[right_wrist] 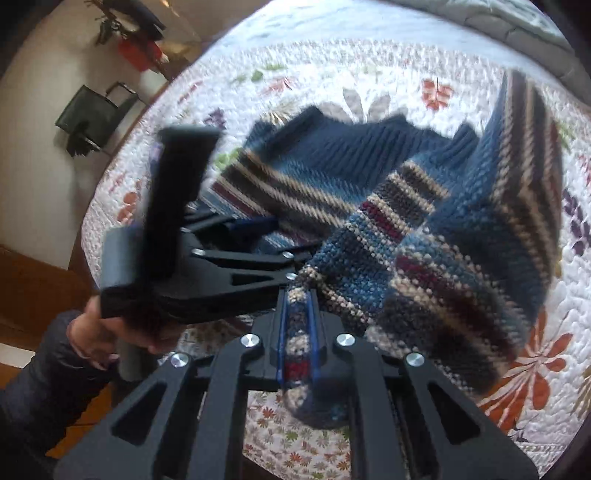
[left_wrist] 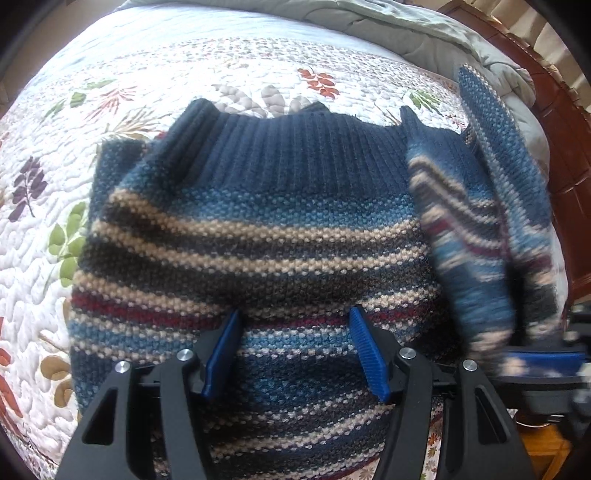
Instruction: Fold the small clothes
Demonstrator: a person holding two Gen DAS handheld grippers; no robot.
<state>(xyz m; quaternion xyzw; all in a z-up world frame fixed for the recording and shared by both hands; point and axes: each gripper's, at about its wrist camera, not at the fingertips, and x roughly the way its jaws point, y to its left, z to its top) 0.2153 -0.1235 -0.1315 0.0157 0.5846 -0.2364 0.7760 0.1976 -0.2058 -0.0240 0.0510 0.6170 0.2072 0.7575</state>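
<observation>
White quilted bedspread w/ leaf and flower print (left_wrist: 155,74) covers the bed; grey-green rumpled duvet (left_wrist: 424,33) at far right, reddish wooden bed frame (left_wrist: 565,122) beside it. Pale wall (right_wrist: 40,74) left, black folding chair (right_wrist: 94,114) near it, wood floor (right_wrist: 33,284) below. Daylight.

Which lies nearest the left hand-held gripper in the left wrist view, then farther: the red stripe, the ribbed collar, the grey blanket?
1. Red stripe, on the sweater just beyond the left hand-held gripper.
2. Ribbed collar, mid-frame at the sweater's far edge.
3. Grey blanket, top right, past the quilt.
</observation>
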